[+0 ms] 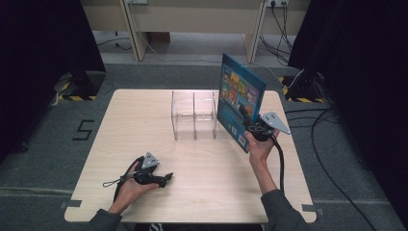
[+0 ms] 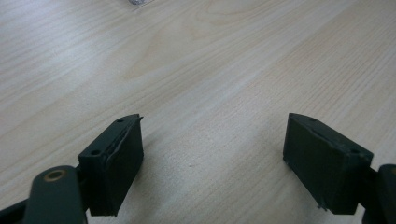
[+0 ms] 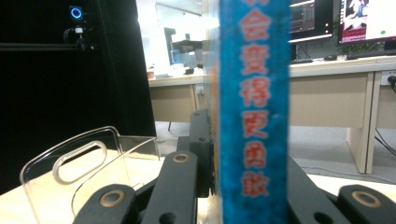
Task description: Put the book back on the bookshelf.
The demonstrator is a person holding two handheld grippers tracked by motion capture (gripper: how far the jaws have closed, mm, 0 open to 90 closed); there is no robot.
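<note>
The right gripper (image 1: 251,126) is clamped on the lower edge of the blue book (image 1: 239,98), holding it upright just right of the clear plastic organizer (image 1: 194,115), whose two compartments hold nothing. The left gripper (image 1: 166,179) rests near the front of the wooden table (image 1: 144,110), jaws spread apart over bare wood.

The left gripper (image 2: 212,158) hangs just above the pale wooden desk (image 2: 210,70), its black jaws spread wide apart.
</note>
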